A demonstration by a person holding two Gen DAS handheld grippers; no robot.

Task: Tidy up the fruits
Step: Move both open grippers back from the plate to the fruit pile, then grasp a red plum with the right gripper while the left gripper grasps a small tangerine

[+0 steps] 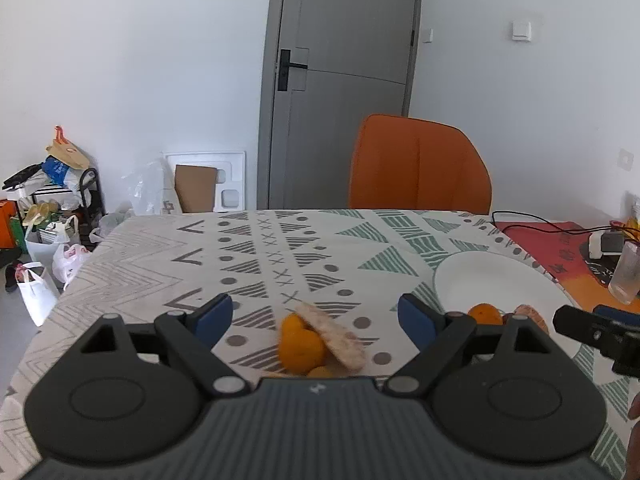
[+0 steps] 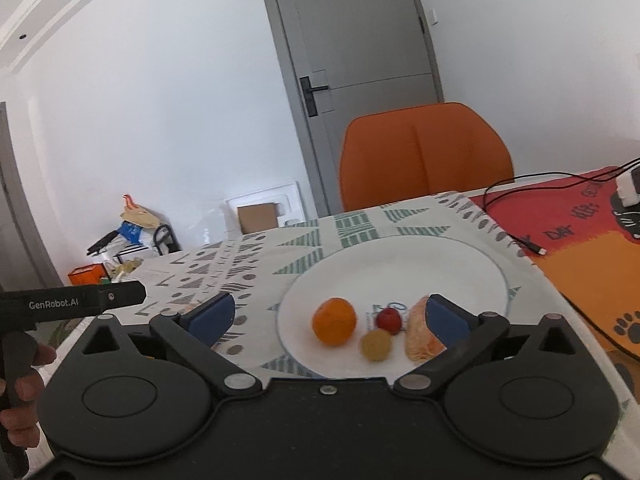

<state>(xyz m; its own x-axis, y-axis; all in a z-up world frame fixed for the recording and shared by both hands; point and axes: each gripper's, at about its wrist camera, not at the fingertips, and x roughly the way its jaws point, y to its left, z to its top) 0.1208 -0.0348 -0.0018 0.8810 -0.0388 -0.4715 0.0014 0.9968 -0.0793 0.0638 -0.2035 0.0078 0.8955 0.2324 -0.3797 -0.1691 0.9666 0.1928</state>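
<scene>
Patterned tablecloth (image 2: 248, 256) fronted grey door (image 2: 360, 60). Round white plate (image 2: 400, 264) held orange tangerine (image 2: 334, 321), red fruit (image 2: 388, 320). Both grippers (image 1: 316, 316) (image 2: 330, 316) spread, empty.

The left gripper's body (image 1: 316, 420) hides the lower fruit (image 1: 320, 371) near the orange (image 1: 300, 346); a glass (image 1: 626, 276) is cut off, right of the plate (image 1: 500, 284).

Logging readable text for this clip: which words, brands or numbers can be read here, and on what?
"GenRobot.AI": white print on the left gripper body, seen in the right wrist view.
Dark lettering on the red-orange mat: too distorted to read.
Small blue mark on the white plate: blurred.
</scene>
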